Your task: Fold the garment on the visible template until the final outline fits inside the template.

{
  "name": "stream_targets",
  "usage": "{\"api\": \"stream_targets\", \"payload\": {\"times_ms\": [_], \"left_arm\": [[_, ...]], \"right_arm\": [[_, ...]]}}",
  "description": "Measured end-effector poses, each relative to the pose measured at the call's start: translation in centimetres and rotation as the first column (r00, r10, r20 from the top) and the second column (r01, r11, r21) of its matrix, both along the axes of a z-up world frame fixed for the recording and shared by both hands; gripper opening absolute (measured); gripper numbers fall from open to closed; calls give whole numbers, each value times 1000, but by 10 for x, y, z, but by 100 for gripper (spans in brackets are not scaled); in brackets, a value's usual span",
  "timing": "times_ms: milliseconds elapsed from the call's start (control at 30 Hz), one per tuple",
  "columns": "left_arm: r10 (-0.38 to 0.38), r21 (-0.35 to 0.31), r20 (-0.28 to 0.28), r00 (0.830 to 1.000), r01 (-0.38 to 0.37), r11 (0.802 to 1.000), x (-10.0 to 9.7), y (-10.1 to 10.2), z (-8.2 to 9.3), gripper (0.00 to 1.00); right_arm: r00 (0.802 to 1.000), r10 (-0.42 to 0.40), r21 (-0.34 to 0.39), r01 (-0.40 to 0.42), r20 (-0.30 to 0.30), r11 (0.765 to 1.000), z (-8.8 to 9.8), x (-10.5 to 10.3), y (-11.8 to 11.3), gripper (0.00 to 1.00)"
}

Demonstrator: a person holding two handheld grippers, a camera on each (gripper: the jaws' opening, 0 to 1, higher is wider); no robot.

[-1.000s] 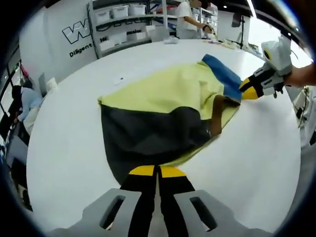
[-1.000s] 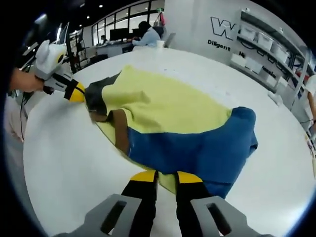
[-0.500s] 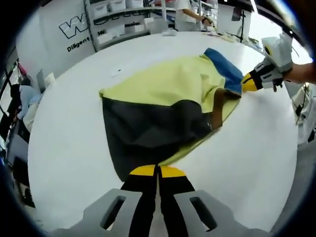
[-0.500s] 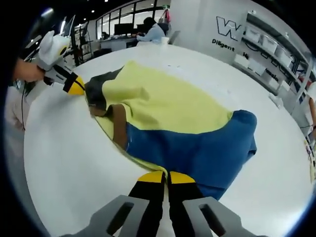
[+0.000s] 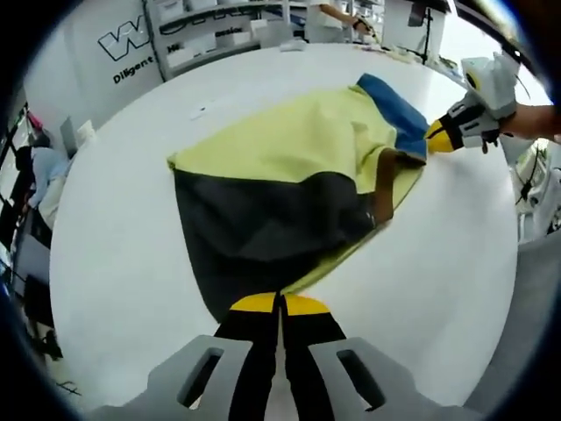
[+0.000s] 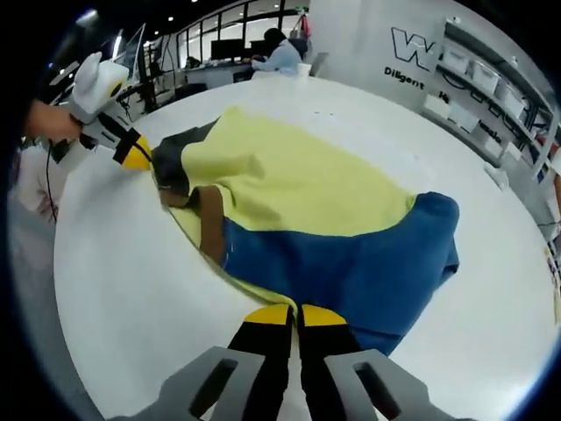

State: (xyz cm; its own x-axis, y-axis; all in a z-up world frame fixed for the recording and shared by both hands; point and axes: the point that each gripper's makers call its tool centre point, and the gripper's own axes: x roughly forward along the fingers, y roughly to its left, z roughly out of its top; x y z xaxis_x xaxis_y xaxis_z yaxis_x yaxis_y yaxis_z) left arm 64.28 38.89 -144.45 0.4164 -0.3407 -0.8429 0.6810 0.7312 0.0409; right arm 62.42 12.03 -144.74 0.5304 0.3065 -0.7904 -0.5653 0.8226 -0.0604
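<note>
Both the left gripper (image 5: 280,303) and right gripper (image 6: 294,313) are clamped on the garment (image 5: 289,193); uneven pulling risks bunching, or dragging it toward the worktop (image 5: 131,289) edge.

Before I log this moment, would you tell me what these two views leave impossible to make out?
- Template outline: hidden in both views by the yellow, grey and blue fabric garment on the white round table.
- Left gripper hold: its shut jaws cover the grey hem in the left gripper view.
- Right gripper hold: likewise at the blue edge, right gripper view.
- Wall lettering: cut off by shelving.
</note>
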Motion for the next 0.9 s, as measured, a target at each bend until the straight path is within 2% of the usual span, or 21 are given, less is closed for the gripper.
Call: {"api": "stream_targets", "payload": {"times_ms": [267, 433, 533, 900], "left_arm": [[-4, 1, -21, 1000, 4, 1000, -25, 7, 0, 0], [-22, 19, -42, 999, 23, 1000, -44, 12, 0, 0], [-12, 9, -62, 998, 12, 1000, -56, 16, 0, 0], [5, -16, -69, 998, -6, 1000, -83, 25, -1, 0]], "right_arm": [[999, 30, 16, -30, -43, 999, 0, -24, 5, 0], [994, 78, 7, -78, -77, 997, -1, -43, 11, 0], [991, 58, 42, -53, -119, 998, -1, -56, 14, 0], [989, 75, 57, -68, -130, 996, -2, -79, 22, 0]]}}
